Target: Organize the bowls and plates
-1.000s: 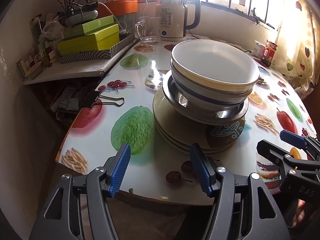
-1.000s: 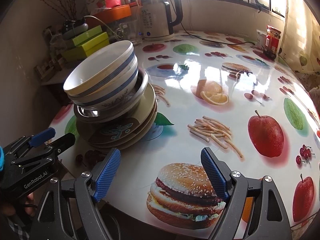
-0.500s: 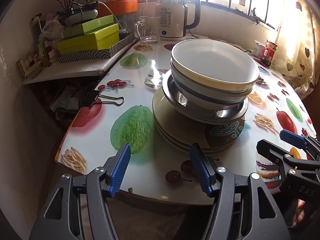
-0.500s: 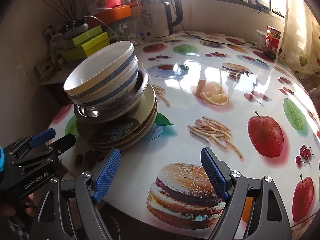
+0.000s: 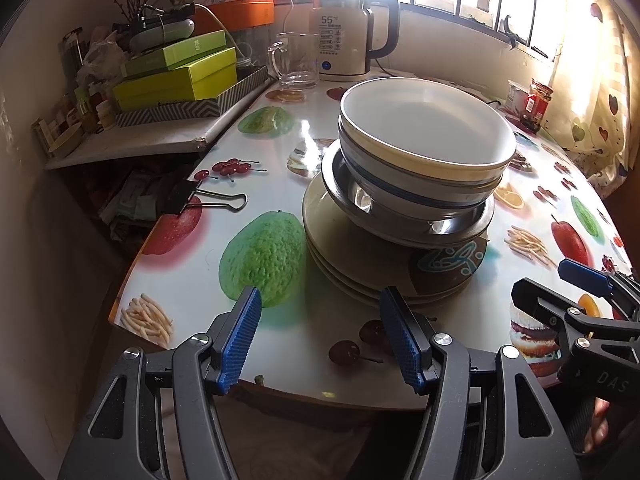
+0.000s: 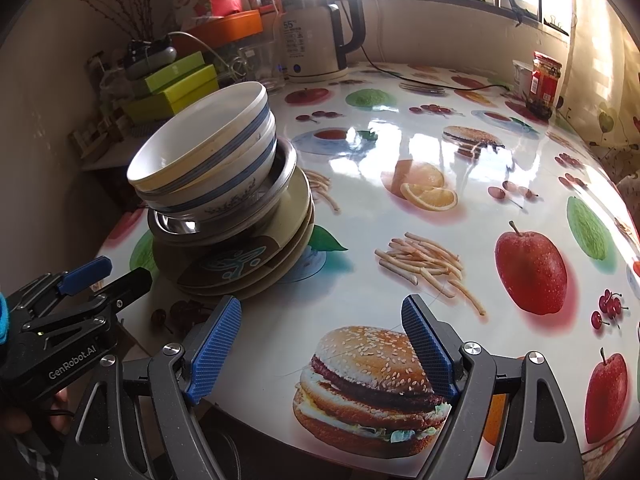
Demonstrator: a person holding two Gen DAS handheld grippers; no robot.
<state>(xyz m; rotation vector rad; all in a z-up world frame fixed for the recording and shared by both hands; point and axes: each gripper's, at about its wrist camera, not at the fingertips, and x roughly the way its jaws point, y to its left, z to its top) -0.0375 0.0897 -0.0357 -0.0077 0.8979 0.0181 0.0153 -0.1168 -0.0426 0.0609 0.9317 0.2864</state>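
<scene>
A stack of dishes stands near the table's front-left edge. On top are nested white bowls with blue stripes (image 5: 424, 136) (image 6: 208, 160). They rest in a steel dish (image 5: 404, 224) (image 6: 224, 216) on several beige plates (image 5: 360, 268) (image 6: 256, 264). My left gripper (image 5: 320, 336) is open and empty, just in front of the plates. My right gripper (image 6: 324, 352) is open and empty over the table's front edge, to the right of the stack. Each gripper shows in the other's view, the right one (image 5: 576, 292) and the left one (image 6: 104, 276).
The round table (image 6: 440, 168) has a glossy food-print cover. At the back stand an electric kettle (image 6: 316, 36), a glass mug (image 5: 294, 60) and a red jar (image 6: 544, 80). Green boxes (image 5: 180, 76) sit on a side shelf at left. A binder clip (image 5: 200, 198) lies near the left edge.
</scene>
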